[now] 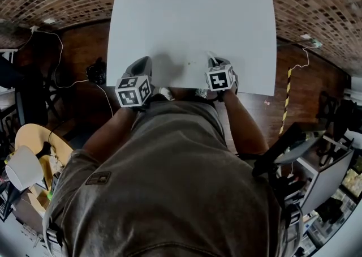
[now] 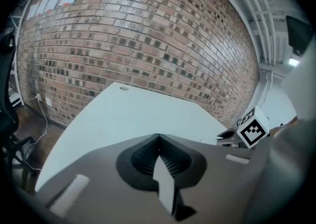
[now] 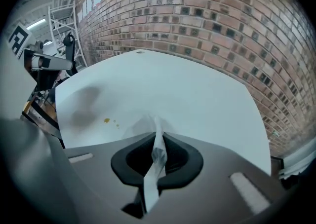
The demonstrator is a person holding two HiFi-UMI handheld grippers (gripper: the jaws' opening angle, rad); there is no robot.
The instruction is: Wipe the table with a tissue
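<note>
Tissue (image 3: 158, 155): pinched in the right gripper's (image 3: 157, 130) closed jaws, tip over the table (image 3: 187, 85); lower end hidden. Yellow spots (image 3: 106, 120) at its 10 o'clock. Left gripper (image 2: 158, 137): jaws together; white strip behind them unidentifiable.

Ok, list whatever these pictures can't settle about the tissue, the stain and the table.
- The tissue: the head view shows only a sliver past the marker cube of the right gripper; its full size is hidden.
- Whether it touches the table: cannot be told in the right gripper view.
- The yellow spots: too small to identify, or to call wet or dry.
- The table's near edge: partly covered by the left gripper and right gripper in the head view.
</note>
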